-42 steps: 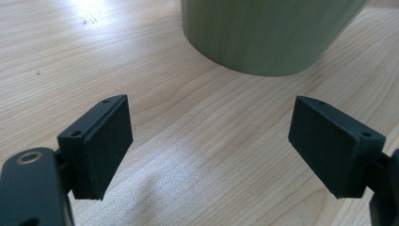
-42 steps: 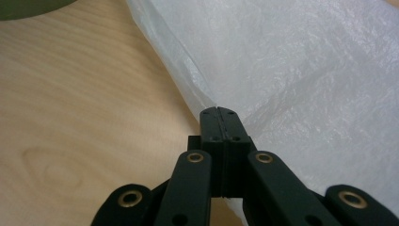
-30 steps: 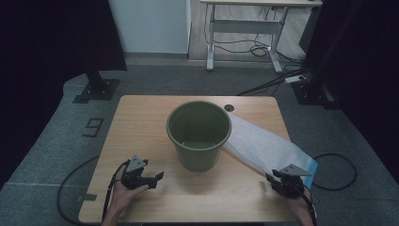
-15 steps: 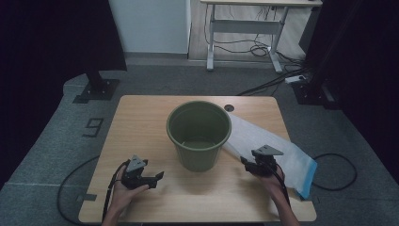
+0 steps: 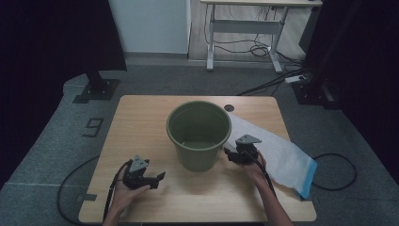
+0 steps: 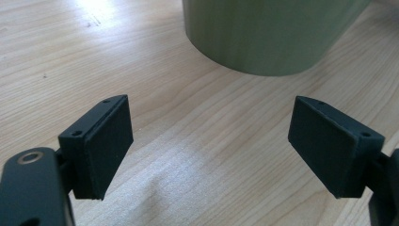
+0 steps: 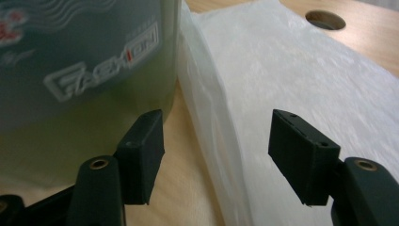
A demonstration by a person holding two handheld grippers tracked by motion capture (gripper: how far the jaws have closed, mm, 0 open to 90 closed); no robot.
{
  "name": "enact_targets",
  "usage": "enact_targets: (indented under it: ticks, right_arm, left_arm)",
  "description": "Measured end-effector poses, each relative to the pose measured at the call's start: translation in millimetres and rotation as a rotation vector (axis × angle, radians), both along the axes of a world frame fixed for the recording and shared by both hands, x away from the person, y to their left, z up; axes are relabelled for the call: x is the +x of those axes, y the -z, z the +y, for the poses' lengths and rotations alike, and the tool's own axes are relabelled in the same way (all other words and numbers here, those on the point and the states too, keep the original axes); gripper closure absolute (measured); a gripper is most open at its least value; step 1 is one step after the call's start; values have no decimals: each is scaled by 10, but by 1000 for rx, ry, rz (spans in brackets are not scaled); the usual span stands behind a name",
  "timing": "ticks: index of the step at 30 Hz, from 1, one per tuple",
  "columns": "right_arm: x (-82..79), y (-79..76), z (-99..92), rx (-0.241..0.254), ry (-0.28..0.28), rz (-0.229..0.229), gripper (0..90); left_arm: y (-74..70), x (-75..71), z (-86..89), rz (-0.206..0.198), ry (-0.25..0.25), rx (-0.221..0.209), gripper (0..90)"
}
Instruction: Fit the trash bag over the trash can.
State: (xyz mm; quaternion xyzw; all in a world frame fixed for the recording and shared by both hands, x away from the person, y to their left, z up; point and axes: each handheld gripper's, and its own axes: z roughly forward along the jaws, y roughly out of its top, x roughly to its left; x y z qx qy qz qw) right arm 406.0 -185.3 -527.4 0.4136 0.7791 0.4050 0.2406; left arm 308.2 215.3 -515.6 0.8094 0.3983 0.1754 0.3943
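Observation:
A green bucket (image 5: 200, 136) stands upright in the middle of the wooden table (image 5: 141, 122). A white plastic bag (image 5: 282, 155) with a blue end lies flat to its right. My right gripper (image 5: 229, 154) sits just right of the bucket's base and points at it. In the right gripper view the bucket (image 7: 70, 70) is at the left. The bag's (image 7: 291, 70) raised edge lies between the open jaws of this gripper (image 7: 216, 150), which have just been opening, and the pads do not press it. My left gripper (image 5: 159, 180) rests open at the front left, and its view (image 6: 209, 146) faces the bucket (image 6: 268, 33).
A round cable hole (image 5: 229, 108) is in the table behind the bucket. The bag's blue end overhangs the table's right edge. Cables trail from both grippers to the floor. A stand base (image 5: 96, 89) and a desk frame (image 5: 244, 33) are beyond the table.
My right gripper has moved from the table's front right corner leftward along the bag to the bucket's side, and its jaws stand wider. The left gripper has stayed still.

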Motion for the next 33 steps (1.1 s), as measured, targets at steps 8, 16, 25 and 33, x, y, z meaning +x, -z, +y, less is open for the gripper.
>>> enact_targets:
  ticks: [8,16,25,33]
  right_arm:
    - [159,35,87,-4,-14,12,473]
    - [242,224,80,-30,20,112,706]
    - [34,141,-93,-35,46,105,885]
    - [-316,201,-254,-74,15,115,849]
  left_arm:
    - [5,17,26,5,-5,-18,144]
    - [5,3,37,-29,-29,-8,149]
    - [11,7,47,-31,-39,-6,149]
    - [36,9,18,-19,-30,-2,149]
